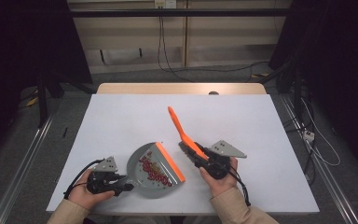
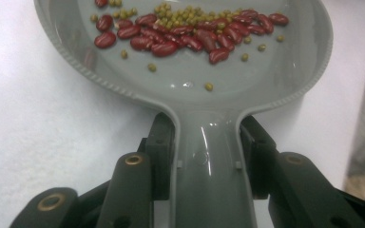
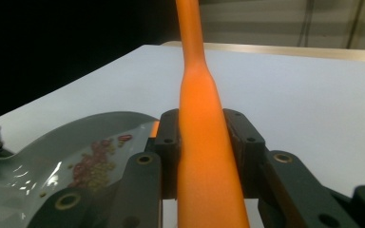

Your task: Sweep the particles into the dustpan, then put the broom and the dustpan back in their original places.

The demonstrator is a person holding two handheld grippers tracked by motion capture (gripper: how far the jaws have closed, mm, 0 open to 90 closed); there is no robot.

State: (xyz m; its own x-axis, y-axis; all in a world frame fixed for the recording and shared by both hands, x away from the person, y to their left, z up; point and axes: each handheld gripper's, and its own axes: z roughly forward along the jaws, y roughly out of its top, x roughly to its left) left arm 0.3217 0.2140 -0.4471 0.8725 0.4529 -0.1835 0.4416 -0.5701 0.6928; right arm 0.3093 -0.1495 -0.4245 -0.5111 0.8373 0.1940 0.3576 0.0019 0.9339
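Note:
A grey dustpan [image 1: 136,164] with an orange lip lies on the white table, holding several red beans and small green ones [image 1: 154,171]. My left gripper [image 1: 124,186] is shut on the dustpan's handle [image 2: 209,185], with a pad on each side; the beans [image 2: 185,33] lie in the pan ahead of the jaws. My right gripper [image 1: 204,157] is shut on the orange handle of a brush [image 1: 179,127], whose dark bristles rest on the table just right of the pan's lip. In the right gripper view the orange handle [image 3: 202,118] runs up between the pads, with the dustpan [image 3: 33,152] at lower left.
The white table top [image 1: 121,116] stretches out beyond both tools, with a wooden edge at its far side. Dark stands, cables and floor rails surround the table.

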